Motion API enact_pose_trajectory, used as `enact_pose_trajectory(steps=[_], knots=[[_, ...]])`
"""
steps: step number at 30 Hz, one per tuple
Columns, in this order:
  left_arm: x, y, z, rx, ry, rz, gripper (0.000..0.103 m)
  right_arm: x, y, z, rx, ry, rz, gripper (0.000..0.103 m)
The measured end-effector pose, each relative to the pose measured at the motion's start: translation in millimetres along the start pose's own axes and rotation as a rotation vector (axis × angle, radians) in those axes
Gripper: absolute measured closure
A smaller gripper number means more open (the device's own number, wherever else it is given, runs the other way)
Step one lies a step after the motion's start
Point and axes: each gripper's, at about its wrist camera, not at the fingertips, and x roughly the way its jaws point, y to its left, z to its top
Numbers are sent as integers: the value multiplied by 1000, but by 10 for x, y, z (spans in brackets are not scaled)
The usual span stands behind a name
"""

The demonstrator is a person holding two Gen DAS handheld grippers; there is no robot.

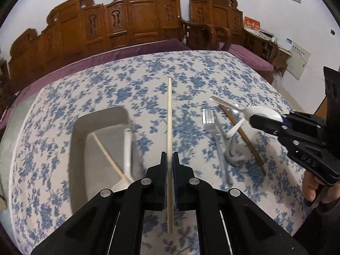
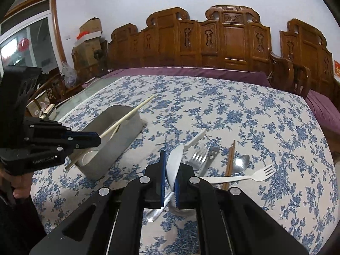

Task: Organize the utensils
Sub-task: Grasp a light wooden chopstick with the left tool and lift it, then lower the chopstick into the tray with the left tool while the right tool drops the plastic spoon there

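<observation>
The grey rectangular metal tray (image 1: 80, 127) holds few pieces; left tongs (image 1: 169, 159) clamp a pale wooden chopstick (image 1: 169, 116), right tongs (image 2: 170, 170) a white plastic spoon (image 2: 175, 161), while forks and more remain on the counter (image 2: 233, 106).

I count two pale chopsticks (image 1: 169, 114), a brown chopstick pair (image 2: 230, 161), three white spoons (image 2: 175, 165), two metal forks (image 2: 198, 159), one white fork (image 2: 244, 177), one metal spoon (image 2: 241, 163), one grey tray (image 2: 119, 136).
</observation>
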Motion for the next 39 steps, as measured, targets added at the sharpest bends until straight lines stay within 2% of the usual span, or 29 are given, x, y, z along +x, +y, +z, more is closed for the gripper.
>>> enact_pose_trajectory(steps=[11,24,35,39], knots=[[19,503,-209,-76,16,45,99,-10,213,-14,-33,-13,16,96],[161,881,-300,-167,23,39,99,-146,546,186,-54,-69,69,96],[264,1145,-289,-228,37,22,99,123,986,378,-109,-40,90,96],[263,1242,-272,-265,27,-6,99,249,1131,453,-127,-27,101,96]])
